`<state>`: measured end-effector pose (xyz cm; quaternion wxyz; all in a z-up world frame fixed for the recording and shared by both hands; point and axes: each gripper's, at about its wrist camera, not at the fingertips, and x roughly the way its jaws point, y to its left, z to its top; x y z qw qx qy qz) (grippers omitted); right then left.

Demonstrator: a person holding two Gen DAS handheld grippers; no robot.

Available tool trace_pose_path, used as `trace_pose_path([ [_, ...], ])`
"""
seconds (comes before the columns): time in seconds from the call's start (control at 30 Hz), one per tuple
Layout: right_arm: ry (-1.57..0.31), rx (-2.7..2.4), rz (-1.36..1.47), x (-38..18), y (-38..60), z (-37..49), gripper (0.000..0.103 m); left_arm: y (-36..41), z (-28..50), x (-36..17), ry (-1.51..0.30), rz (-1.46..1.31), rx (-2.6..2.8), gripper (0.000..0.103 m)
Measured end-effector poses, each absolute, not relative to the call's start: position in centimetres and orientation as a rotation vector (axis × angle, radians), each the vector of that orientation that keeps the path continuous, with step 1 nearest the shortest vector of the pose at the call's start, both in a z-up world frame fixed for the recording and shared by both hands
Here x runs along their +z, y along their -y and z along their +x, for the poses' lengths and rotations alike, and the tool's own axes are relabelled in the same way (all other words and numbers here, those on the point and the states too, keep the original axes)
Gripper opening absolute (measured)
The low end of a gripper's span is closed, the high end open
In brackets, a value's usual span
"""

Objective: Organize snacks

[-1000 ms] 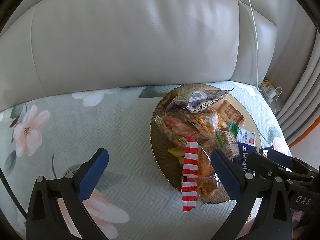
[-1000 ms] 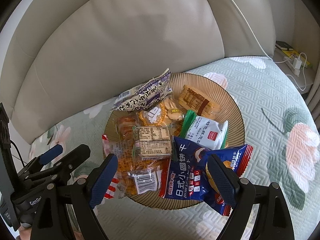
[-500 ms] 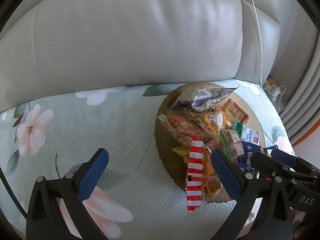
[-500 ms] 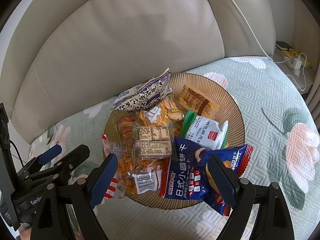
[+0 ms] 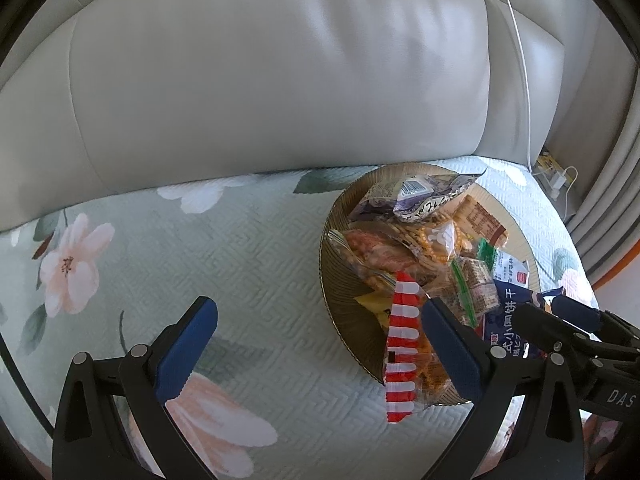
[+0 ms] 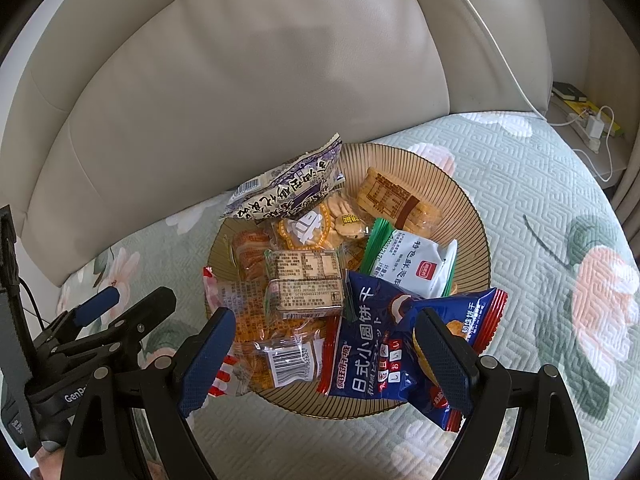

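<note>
A ribbed amber plate (image 6: 468,220) on the sofa seat holds several snack packets; it also shows in the left wrist view (image 5: 340,280). On it lie a purple packet (image 6: 292,190), a blue biscuit bag (image 6: 372,356), a white and green packet (image 6: 416,268) and a clear packet with a red striped edge (image 5: 402,344). My right gripper (image 6: 324,352) is open, just above the plate's near edge over the blue bag. My left gripper (image 5: 316,344) is open and empty, left of the plate over the seat cover. Each gripper shows in the other's view.
The seat has a pale green floral cover (image 5: 200,248). Grey leather back cushions (image 5: 280,80) rise behind the plate. A white cable (image 5: 520,60) runs down the cushion to a power strip with a charger (image 6: 592,128) at the right. Curtains (image 5: 608,184) hang at the far right.
The left gripper has shifted slightly left and back, so the plate sits a little further right in its view. The right gripper has not visibly moved.
</note>
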<state>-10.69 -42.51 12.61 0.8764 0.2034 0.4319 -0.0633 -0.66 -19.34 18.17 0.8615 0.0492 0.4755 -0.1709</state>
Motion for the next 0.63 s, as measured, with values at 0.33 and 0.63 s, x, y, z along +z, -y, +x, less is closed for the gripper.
trace_pose_path([
  [0.33, -0.909, -0.132, 0.424, 12.48, 42.48, -10.59, 0.090, 19.65, -0.64, 17.97, -1.000, 0.125, -0.351, 0.102],
  [0.63, -0.917, -0.133, 0.423, 12.30, 42.66, -10.38, 0.090, 19.07, -0.45, 17.72, -1.016, 0.100, -0.349, 0.102],
])
